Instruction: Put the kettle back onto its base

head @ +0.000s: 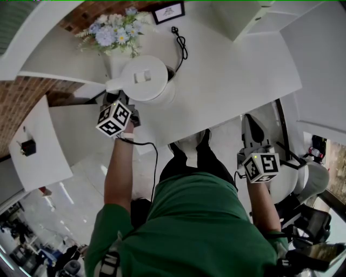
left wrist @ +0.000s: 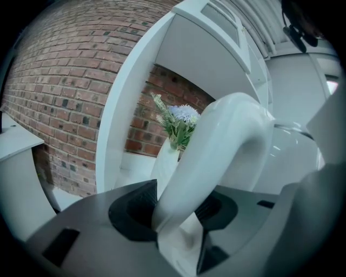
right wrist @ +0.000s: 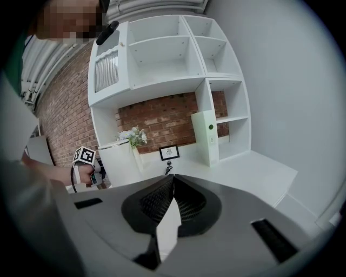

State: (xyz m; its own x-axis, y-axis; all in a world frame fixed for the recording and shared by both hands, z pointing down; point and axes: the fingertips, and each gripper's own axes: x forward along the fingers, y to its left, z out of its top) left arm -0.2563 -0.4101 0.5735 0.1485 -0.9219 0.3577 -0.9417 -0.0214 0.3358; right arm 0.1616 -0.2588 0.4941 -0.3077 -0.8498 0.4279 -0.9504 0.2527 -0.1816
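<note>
The white kettle (head: pixel 143 81) is at the left end of the white counter (head: pixel 227 76), seen from above with its lid up. My left gripper (head: pixel 118 99) is shut on the kettle's handle (left wrist: pixel 216 157), which fills the gap between the jaws in the left gripper view. A dark edge of the base (head: pixel 171 72) peeks out under the kettle's far right side, with a black cord (head: pixel 181 44) running back from it. I cannot tell whether the kettle rests on the base. My right gripper (head: pixel 252 132) hangs low over the floor on the right, shut (right wrist: pixel 173 181) and holding nothing.
A white vase of blue and white flowers (head: pixel 114 33) stands just behind the kettle, and a small framed picture (head: pixel 168 12) leans further back. White shelving (right wrist: pixel 173 59) rises over the counter against a brick wall. A person's shoes (head: pixel 189 143) are below the counter's edge.
</note>
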